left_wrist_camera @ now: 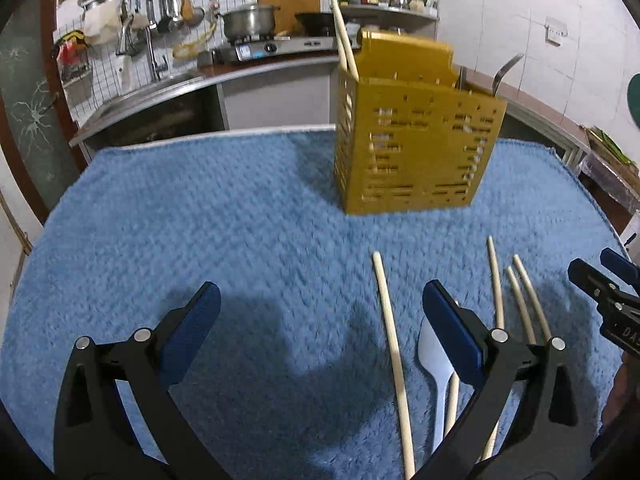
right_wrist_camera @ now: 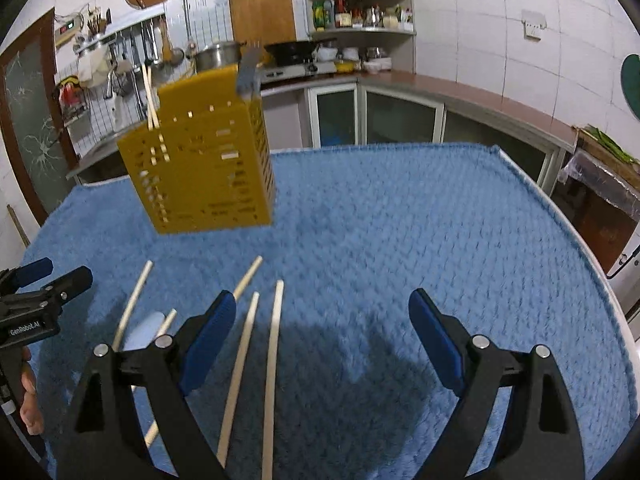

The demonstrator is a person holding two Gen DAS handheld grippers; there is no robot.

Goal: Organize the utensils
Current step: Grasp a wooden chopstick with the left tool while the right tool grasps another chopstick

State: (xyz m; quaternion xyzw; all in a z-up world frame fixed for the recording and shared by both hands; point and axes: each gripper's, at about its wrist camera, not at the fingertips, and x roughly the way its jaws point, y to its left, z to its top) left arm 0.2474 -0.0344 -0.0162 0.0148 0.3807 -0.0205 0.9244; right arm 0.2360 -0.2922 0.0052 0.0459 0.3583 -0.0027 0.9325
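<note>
A yellow slotted utensil holder (left_wrist_camera: 412, 136) stands on the blue towel (left_wrist_camera: 240, 232); it also shows in the right wrist view (right_wrist_camera: 200, 164). Chopsticks (left_wrist_camera: 344, 40) and a metal utensil (left_wrist_camera: 506, 70) stick out of it. Several loose chopsticks (left_wrist_camera: 392, 356) lie on the towel, and also show in the right wrist view (right_wrist_camera: 272, 368). A white spoon (left_wrist_camera: 436, 364) lies among them. My left gripper (left_wrist_camera: 320, 300) is open and empty above the towel, left of the chopsticks. My right gripper (right_wrist_camera: 322, 308) is open and empty, just right of them.
A kitchen counter (right_wrist_camera: 460, 92) with stove, pot (left_wrist_camera: 248, 20) and sink runs behind the table. A corner shelf (right_wrist_camera: 360, 12) holds bottles. The towel's right edge (right_wrist_camera: 560, 216) is near a side counter.
</note>
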